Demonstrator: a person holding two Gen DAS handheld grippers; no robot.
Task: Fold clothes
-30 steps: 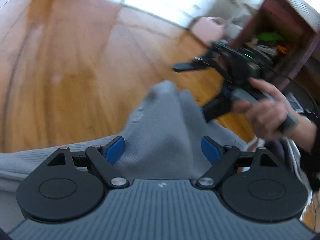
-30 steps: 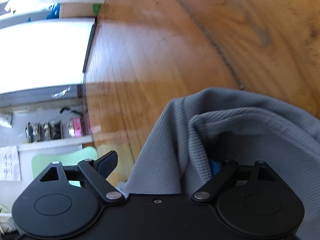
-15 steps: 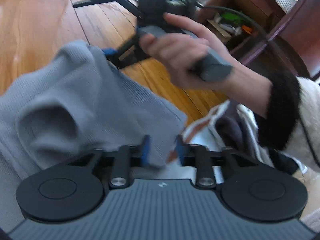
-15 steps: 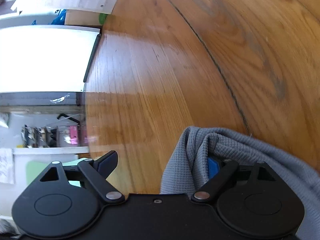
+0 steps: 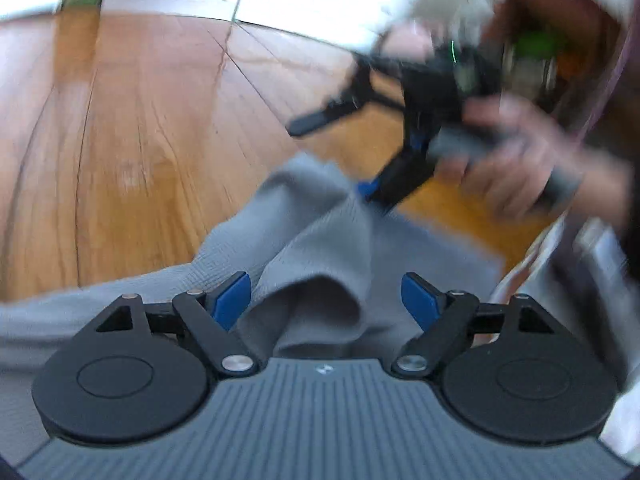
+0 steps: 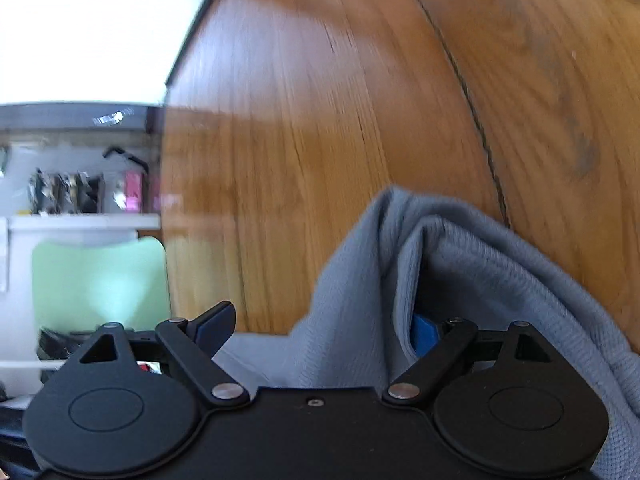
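Note:
A grey knit garment (image 5: 320, 240) lies bunched on a wooden table (image 5: 140, 140). My left gripper (image 5: 326, 300) is open, its blue pads on either side of a raised fold of the cloth. In the right wrist view the garment (image 6: 460, 280) drapes over the right finger of my right gripper (image 6: 320, 328), which is open. The right gripper (image 5: 400, 148) also shows in the left wrist view, held in a hand, with one blue-tipped finger in the cloth and the other spread wide.
The wooden table (image 6: 320, 120) stretches ahead in both views. A dark wooden cabinet (image 5: 580, 40) with cluttered shelves stands at the right. A white shelf unit with small items (image 6: 80, 192) and a pale green surface (image 6: 100, 280) lie beyond the table's left edge.
My left gripper was nearly shut half a second ago and has opened wide again over the fold. The right gripper has moved back to the right, lifting the cloth higher on its finger.

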